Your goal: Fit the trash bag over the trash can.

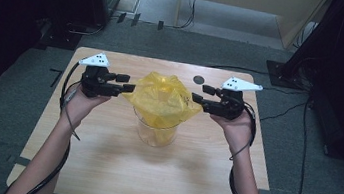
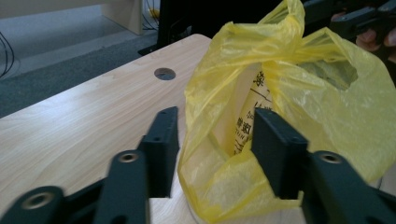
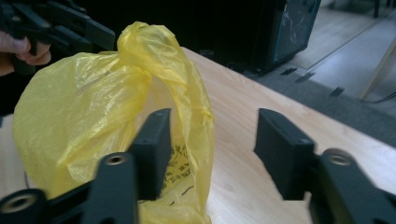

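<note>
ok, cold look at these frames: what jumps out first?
The crumpled yellow plastic bag, mid-table, billowing out of a clear cup that it lines. Next, the black left gripper and right gripper flanking it at rim height, both with jaws open; in the left gripper view a fold of bag sits between the jaws unpinched. A small round hole in the wooden table sits just behind the bag.
</note>
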### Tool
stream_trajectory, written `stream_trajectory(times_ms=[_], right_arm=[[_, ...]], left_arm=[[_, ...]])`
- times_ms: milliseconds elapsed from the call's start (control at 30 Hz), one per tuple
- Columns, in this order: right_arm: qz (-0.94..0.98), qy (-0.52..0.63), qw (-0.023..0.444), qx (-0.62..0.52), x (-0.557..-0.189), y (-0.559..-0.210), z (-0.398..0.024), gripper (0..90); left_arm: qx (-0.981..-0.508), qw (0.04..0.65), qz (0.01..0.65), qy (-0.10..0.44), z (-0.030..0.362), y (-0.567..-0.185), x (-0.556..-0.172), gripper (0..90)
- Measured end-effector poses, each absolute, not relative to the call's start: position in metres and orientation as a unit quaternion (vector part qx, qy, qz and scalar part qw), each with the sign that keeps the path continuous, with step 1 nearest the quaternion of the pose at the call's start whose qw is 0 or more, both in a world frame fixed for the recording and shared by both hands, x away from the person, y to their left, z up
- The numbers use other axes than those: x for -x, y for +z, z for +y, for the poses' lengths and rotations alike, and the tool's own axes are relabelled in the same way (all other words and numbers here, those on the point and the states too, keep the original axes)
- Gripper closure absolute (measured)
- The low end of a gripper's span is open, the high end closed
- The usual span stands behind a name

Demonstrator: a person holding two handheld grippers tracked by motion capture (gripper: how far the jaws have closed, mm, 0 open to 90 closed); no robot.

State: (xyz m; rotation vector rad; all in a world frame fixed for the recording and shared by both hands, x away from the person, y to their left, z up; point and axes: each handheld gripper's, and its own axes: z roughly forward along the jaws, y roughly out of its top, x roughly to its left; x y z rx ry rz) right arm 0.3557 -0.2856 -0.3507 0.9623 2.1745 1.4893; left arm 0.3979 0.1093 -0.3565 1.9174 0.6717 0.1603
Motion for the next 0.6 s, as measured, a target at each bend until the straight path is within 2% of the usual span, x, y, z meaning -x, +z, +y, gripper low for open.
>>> stream_trajectory(times_ms=[33, 133, 300, 467, 600], right_arm=[[0.767, 0.522, 0.175, -0.33, -0.355, -0.35, -0.284, 53.3], [0.771, 0.517, 0.184, -0.322, -0.353, -0.348, -0.277, 56.3], [0.777, 0.52, 0.189, -0.3, -0.349, -0.341, -0.27, 75.0], [0.793, 0.511, 0.181, -0.279, -0.347, -0.34, -0.26, 81.4], [0.808, 0.495, 0.165, -0.275, -0.352, -0.351, -0.253, 81.5]], left_arm=[[-0.803, 0.522, 0.278, 0.066, 0.108, -0.356, -0.398, 60.3], [-0.81, 0.518, 0.264, 0.075, 0.104, -0.353, -0.395, 68.1], [-0.813, 0.521, 0.247, 0.076, 0.099, -0.346, -0.392, 72.2], [-0.826, 0.506, 0.24, 0.073, 0.089, -0.351, -0.393, 72.0], [-0.832, 0.498, 0.238, 0.059, 0.082, -0.359, -0.399, 68.1]])
